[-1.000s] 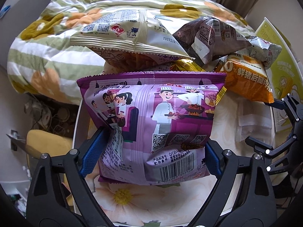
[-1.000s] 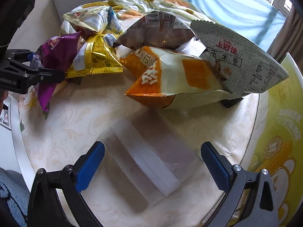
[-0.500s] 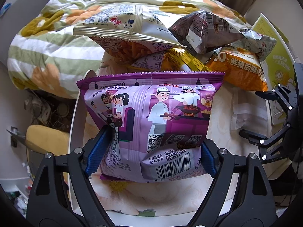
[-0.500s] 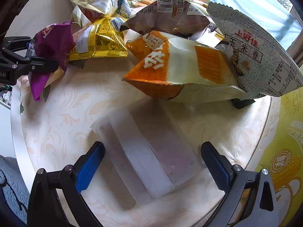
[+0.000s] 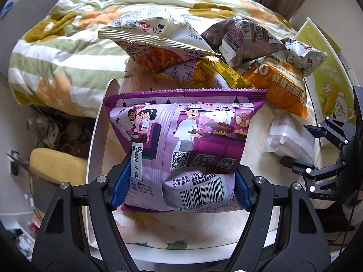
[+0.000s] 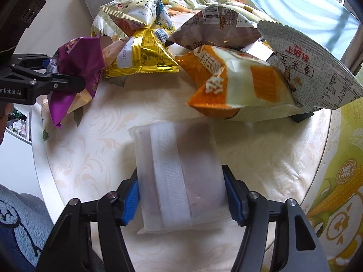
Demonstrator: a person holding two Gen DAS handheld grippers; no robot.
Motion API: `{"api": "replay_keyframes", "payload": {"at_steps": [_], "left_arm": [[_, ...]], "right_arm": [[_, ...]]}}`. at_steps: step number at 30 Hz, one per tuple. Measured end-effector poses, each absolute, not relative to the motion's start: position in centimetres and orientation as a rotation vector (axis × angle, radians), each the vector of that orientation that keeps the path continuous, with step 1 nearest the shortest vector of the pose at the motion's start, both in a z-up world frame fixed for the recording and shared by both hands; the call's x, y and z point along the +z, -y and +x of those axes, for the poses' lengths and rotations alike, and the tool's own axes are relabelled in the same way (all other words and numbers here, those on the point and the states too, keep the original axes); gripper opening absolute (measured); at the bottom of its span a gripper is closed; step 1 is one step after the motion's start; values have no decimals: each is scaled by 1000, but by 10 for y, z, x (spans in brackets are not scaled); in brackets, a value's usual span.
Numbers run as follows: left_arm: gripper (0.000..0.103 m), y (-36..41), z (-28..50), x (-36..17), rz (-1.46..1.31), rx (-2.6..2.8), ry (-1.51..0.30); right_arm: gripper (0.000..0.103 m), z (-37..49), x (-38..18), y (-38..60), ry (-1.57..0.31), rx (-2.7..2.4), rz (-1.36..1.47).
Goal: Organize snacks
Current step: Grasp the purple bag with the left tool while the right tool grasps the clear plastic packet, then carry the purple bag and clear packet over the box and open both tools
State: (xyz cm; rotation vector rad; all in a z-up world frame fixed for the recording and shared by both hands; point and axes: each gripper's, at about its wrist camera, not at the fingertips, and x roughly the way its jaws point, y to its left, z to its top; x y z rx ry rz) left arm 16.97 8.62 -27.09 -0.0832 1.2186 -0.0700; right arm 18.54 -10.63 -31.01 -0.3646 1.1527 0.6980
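Left tongs [image 5: 180, 185] closing on purple snack bag [image 5: 181, 140] barcoded 6926265377128.

Our left gripper [image 5: 179, 188] and our right gripper [image 6: 181, 198] share one build: black angular arms of bare linkage, silver round screws at the pivots, and blue ribbed pads [image 6: 130, 200] lining the fingers. White lettering runs along the left one's side (we read only "enRobot.AI", the start cut off). Small bright bolts dot the right one's frame.
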Motion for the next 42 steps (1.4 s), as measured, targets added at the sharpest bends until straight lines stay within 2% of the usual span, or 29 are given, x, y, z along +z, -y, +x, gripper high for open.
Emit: {"api": "replay_keyframes", "payload": {"at_steps": [12, 24, 35, 42], "left_arm": [[70, -96, 152, -238, -93, -143, -1167], [70, -70, 148, -155, -47, -290, -1017], [70, 50, 193, -82, -41, -375, -871], [70, 173, 237, -76, -23, -424, -855]], "right_arm": [[60, 146, -276, 93, -1121, 650, -280], [60, 120, -190, 133, -1013, 462, -79], [60, 138, -115, 242, -852, 238, 39], [60, 162, -92, 339, -811, 146, 60]]}}
